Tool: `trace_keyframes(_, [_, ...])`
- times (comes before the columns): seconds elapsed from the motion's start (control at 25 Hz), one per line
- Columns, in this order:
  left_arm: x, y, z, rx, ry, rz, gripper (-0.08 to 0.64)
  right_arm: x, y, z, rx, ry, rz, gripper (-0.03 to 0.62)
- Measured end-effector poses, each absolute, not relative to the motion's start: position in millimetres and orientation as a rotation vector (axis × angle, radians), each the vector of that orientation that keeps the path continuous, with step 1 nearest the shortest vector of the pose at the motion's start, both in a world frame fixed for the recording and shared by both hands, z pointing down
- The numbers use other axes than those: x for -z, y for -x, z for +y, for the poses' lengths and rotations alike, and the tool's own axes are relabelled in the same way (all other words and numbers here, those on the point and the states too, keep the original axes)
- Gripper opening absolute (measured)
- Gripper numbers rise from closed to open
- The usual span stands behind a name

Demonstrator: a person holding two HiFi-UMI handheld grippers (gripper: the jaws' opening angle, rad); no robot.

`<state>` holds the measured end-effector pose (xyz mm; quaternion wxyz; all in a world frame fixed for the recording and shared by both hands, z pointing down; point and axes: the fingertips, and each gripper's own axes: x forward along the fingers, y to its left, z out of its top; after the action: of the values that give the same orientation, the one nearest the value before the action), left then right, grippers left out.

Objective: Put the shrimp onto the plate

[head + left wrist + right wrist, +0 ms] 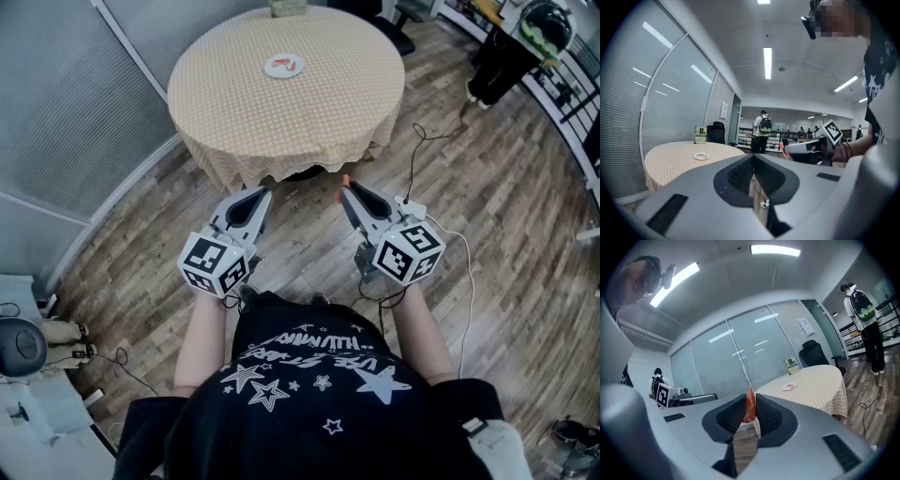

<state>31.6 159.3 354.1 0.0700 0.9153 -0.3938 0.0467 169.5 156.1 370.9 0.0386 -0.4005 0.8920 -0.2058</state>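
An orange shrimp (pixel 749 408) stands pinched between the jaws of my right gripper (pixel 749 412), its tip poking up above them; in the head view the shrimp (pixel 344 182) shows as an orange speck at the right gripper (pixel 345 188) tips. My left gripper (pixel 265 194) is shut with nothing in it, its jaws meeting in the left gripper view (pixel 753 161). A small white plate (pixel 284 66) with a red-orange shrimp on it lies on the round table (pixel 234 103), far ahead of both grippers. The same plate (pixel 701 156) (pixel 789 386) shows small in both gripper views.
The round table wears a yellow checked cloth that hangs to its edge (pixel 281 164). A green number sign (pixel 288 7) stands at the table's far side. Cables (pixel 417 141) run over the wooden floor. A person with a backpack (pixel 762 131) stands in the background. Glass walls with blinds (pixel 66 103) run along the left.
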Motion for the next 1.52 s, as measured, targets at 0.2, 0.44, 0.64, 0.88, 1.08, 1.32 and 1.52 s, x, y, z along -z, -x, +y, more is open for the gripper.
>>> trace_keyframes(0.2, [-352,-38,152,-0.160,-2.768,-1.202,0.009,-371,-174,145,0.622,1.233,2.746,0.072])
trace_keyframes(0.44, [-353,-35,147,-0.164,-2.750,-1.238,0.009,-373,-174,138,0.634,1.223,2.742,0.072])
trace_keyframes(0.64, [-354,-33,149,-0.163,-2.734,-1.256,0.009,-375,-176,139,0.651,1.221,2.735,0.072])
trace_keyframes(0.88, [-358,-34,163,-0.184,-2.722,-1.272,0.009,-378,-180,145,0.676,1.222,2.707,0.072])
trace_keyframes(1.08, [-360,-28,174,-0.182,-2.692,-1.331,0.009,-384,-179,154,0.697,1.174,2.729,0.072])
trace_keyframes(1.32, [-359,-22,184,-0.166,-2.652,-1.417,0.009,-388,-177,158,0.715,1.102,2.763,0.072])
trace_keyframes(1.52, [-356,-19,187,-0.152,-2.639,-1.448,0.009,-399,-167,153,0.753,1.098,2.783,0.072])
